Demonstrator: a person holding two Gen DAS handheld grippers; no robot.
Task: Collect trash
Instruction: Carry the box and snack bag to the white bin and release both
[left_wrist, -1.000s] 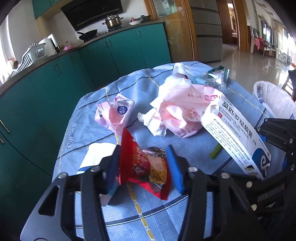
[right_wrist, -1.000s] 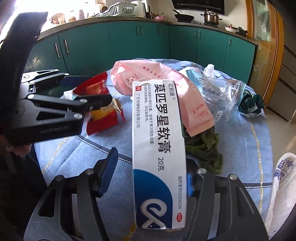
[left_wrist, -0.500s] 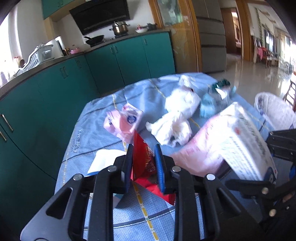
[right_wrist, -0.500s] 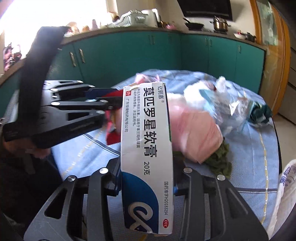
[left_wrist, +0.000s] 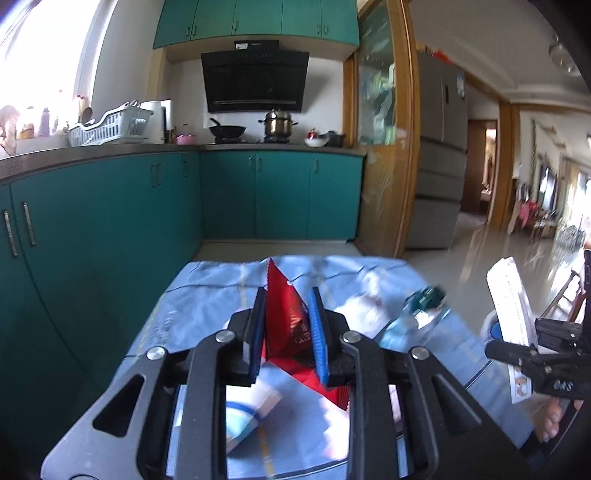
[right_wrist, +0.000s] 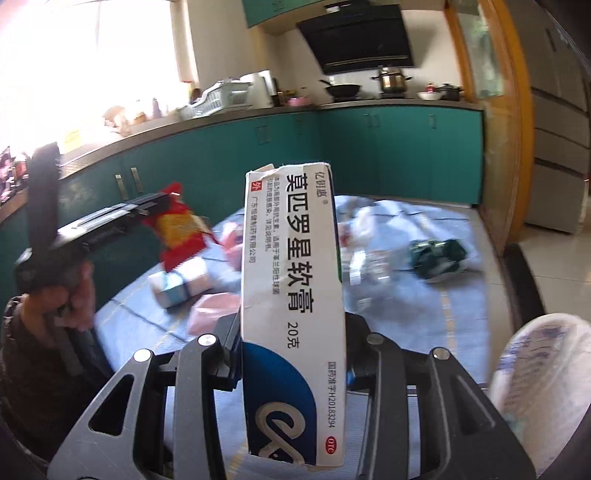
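Lifting clear of the surface (left_wrist: 207, 295), both jaws have just clamped trash: left gripper (left_wrist: 287, 325) the red wrapper (left_wrist: 286, 314), right gripper (right_wrist: 293, 354) the medicine box (right_wrist: 291, 280); bin at 4 o'clock next.

Home kitchen: teal cabinets (left_wrist: 280, 195), range hood (left_wrist: 255, 81), stovetop pot (left_wrist: 277, 124).

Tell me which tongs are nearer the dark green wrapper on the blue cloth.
Right, probably. The right tongs, gripping the white box, sit just left of the dark green wrapper; the left tongs, holding the red packet, are farther left.
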